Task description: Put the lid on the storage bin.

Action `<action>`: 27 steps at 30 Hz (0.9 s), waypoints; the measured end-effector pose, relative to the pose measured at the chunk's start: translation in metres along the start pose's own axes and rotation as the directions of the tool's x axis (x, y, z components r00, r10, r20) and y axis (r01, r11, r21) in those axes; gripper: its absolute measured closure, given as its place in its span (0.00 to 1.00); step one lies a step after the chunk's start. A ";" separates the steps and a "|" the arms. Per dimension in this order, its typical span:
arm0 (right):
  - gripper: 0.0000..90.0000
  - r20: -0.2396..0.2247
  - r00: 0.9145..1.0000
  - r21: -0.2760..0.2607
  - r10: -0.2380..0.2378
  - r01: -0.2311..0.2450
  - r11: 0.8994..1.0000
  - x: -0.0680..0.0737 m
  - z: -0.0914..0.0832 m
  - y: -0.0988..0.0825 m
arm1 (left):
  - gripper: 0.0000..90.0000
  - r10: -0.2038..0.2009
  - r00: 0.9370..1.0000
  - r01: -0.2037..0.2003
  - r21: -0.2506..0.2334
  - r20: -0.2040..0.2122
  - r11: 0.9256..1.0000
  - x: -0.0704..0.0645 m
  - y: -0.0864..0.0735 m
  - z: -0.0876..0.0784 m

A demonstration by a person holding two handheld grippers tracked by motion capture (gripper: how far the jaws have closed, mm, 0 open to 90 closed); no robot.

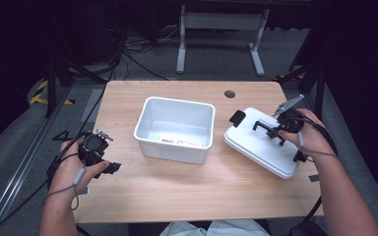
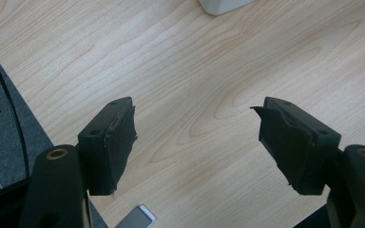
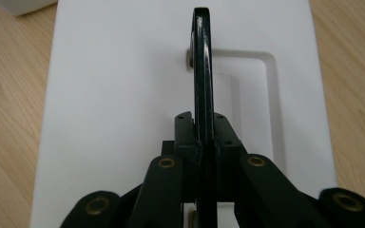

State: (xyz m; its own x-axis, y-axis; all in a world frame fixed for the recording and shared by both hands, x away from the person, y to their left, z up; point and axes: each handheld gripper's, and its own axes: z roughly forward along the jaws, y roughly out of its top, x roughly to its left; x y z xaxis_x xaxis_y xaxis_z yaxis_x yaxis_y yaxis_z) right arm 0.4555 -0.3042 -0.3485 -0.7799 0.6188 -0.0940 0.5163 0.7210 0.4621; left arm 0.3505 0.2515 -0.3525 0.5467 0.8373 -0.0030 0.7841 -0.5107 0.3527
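A white lid (image 1: 261, 147) with a black handle (image 1: 266, 127) lies tilted at the table's right side. My right gripper (image 1: 279, 131) is shut on that handle. In the right gripper view the jaws pinch the thin black handle (image 3: 202, 57) edge-on above the white lid (image 3: 114, 95), gripper (image 3: 203, 118). Whether the lid touches the table I cannot tell. An open white bin (image 1: 172, 150) stands in the middle. My left gripper (image 1: 109, 167) rests near the left front edge, open over bare wood, gripper (image 2: 197, 104).
A black clip (image 1: 237, 118) sits on the lid's far-left edge. A label (image 1: 179, 141) lies in the bin. A round cable hole (image 1: 230, 94) is at the table's back. Cables and a table frame (image 1: 221, 22) lie on the floor beyond.
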 end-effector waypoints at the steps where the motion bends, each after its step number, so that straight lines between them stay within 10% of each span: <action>1: 0.94 0.001 1.000 -0.006 -0.003 0.003 1.000 0.000 -0.004 0.002 | 0.32 0.001 1.000 -0.001 0.002 0.000 1.000 0.000 0.000 0.000; 27: 0.94 0.016 0.995 -0.061 -0.101 0.102 0.993 0.009 -0.052 0.057 | 0.30 -0.019 1.000 0.019 -0.022 0.012 1.000 0.006 -0.005 -0.003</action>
State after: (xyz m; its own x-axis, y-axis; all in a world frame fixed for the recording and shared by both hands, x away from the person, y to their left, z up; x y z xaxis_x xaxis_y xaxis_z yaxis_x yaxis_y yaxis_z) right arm 0.4598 -0.2733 -0.2772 -0.8223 0.5476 -0.1546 0.4116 0.7600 0.5031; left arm 0.3489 0.2602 -0.3512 0.5355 0.8443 -0.0207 0.7877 -0.4904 0.3728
